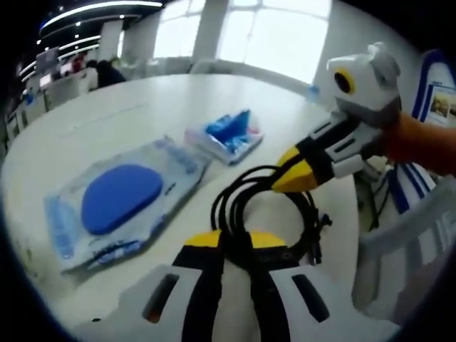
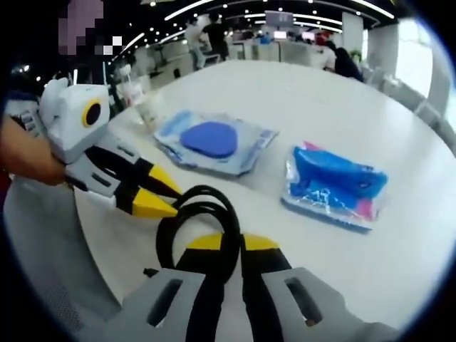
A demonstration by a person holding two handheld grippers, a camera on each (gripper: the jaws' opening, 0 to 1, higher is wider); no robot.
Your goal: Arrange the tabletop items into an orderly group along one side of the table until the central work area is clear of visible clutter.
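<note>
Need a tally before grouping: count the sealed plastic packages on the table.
2. The package with the blue oval pad lies left of the black cable coil; the smaller blue-and-pink package lies beyond it. Others may be out of view.

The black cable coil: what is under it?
The black cable coil lies on the white table; both grippers, left and right, are shut on it, hiding the tabletop beneath.

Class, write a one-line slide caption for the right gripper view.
Both tools grip a black cable near two blue packets on a white table.
</note>
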